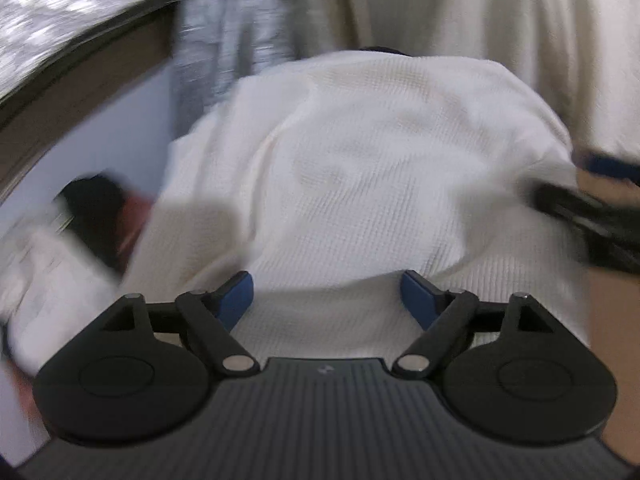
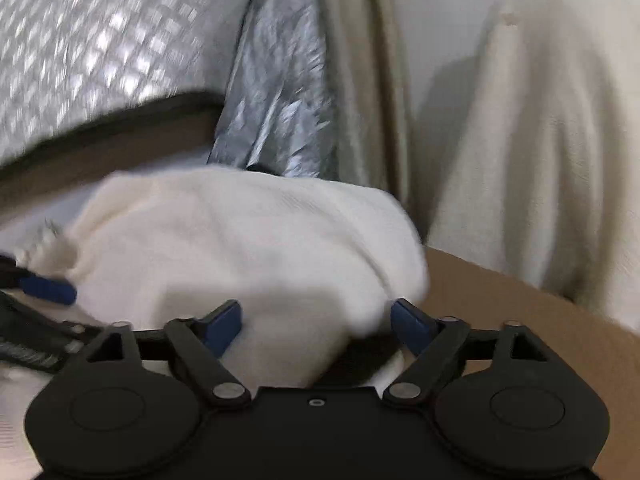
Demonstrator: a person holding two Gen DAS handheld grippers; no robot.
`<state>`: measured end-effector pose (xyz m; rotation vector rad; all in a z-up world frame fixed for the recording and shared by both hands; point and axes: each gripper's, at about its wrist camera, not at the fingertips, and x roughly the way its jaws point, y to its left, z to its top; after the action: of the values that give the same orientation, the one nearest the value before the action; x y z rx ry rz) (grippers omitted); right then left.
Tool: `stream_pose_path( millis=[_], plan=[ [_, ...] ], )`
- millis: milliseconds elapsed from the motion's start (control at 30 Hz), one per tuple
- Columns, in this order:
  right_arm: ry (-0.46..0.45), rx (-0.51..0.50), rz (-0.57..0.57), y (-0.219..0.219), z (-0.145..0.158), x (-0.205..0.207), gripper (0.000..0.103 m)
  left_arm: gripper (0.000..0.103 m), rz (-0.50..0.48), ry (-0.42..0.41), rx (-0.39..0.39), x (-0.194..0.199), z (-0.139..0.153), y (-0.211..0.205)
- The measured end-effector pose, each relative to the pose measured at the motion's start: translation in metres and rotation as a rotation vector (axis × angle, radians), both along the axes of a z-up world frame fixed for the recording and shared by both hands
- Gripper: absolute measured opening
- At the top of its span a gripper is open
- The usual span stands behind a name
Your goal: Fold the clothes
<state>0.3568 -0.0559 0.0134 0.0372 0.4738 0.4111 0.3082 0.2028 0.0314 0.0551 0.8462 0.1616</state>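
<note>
We see a big white waffle cloth (image 1: 360, 168) lying in a soft heap on a brown table (image 1: 612, 320). In the left wrist view it fills the middle, from about 9 o'clock round to 3 o'clock.

Our left gripper (image 1: 327, 296) is wide open. Its two blue fingertips (image 1: 238, 294) stand far apart, and the cloth lies between them and under them. Nothing is pinched.

Our right gripper (image 2: 317, 326) is wide open too. The near edge of the cloth (image 2: 248, 248) sits between its blue tips, but they do not squeeze it. In the left wrist view this gripper shows at 3 o'clock, blurry, beside the cloth's right edge.

At 9 o'clock in the left view lies another pile of clothes (image 1: 60, 264), white with something dark (image 1: 96, 208) on it. It is too blurry to tell more.

Behind the cloth, at 12 o'clock, hang a cream curtain (image 2: 520, 120) and a shiny silver sheet (image 2: 276, 100).
</note>
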Motion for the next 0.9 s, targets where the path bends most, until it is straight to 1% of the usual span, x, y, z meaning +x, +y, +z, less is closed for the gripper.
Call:
stream_pose_path(
  millis=[33,67,100,133,200,267,333,400,467,567,633,667,733,800,900],
  plan=[
    [-0.014,0.018,-0.014,-0.011,0.003,-0.024,0.097,0.095,0.051,-0.026,-0.034,-0.023,0.007,-0.007],
    [-0.037,0.032,-0.006,-0.025,0.003,-0.051,0.098,0.100,0.092,-0.053,-0.065,-0.047,0.013,-0.016],
    [-0.056,0.040,0.011,-0.040,0.002,-0.077,0.098,0.103,0.122,-0.080,-0.083,-0.068,0.017,-0.026],
    [-0.063,0.033,0.038,-0.056,0.001,-0.099,0.098,0.103,0.131,-0.107,-0.089,-0.089,0.019,-0.039],
    [-0.055,0.020,0.049,-0.073,0.003,-0.132,0.098,0.103,0.127,-0.142,-0.072,-0.129,0.018,-0.064],
    [-0.035,0.015,0.055,-0.085,0.007,-0.161,0.098,0.103,0.155,-0.150,-0.036,-0.168,0.014,-0.083],
    [-0.011,0.015,0.059,-0.094,0.013,-0.185,0.098,0.103,0.180,-0.153,-0.022,-0.199,0.010,-0.099],
    [0.001,0.007,0.060,-0.098,0.020,-0.203,0.098,0.103,0.190,-0.151,-0.030,-0.217,0.006,-0.110],
    [0.011,-0.002,0.046,-0.099,0.020,-0.220,0.098,0.103,0.196,-0.147,-0.043,-0.232,0.002,-0.121],
    [0.030,-0.017,0.023,-0.101,0.017,-0.246,0.097,0.103,0.192,-0.071,-0.049,-0.246,-0.010,-0.142],
    [0.042,-0.027,0.007,-0.101,0.015,-0.263,0.097,0.103,0.169,-0.046,-0.078,-0.257,-0.018,-0.156],
    [0.051,-0.028,0.001,-0.102,0.013,-0.271,0.097,0.103,0.169,-0.045,-0.073,-0.261,-0.021,-0.162],
    [0.080,-0.018,-0.003,-0.103,0.008,-0.282,0.097,0.103,0.173,-0.053,-0.037,-0.271,-0.026,-0.174],
    [0.080,-0.043,-0.016,-0.102,0.004,-0.292,0.097,0.103,0.173,-0.068,-0.012,-0.280,-0.030,-0.182],
    [0.074,-0.061,-0.040,-0.102,0.001,-0.303,0.097,0.103,0.178,-0.098,0.000,-0.290,-0.031,-0.185]
  ],
)
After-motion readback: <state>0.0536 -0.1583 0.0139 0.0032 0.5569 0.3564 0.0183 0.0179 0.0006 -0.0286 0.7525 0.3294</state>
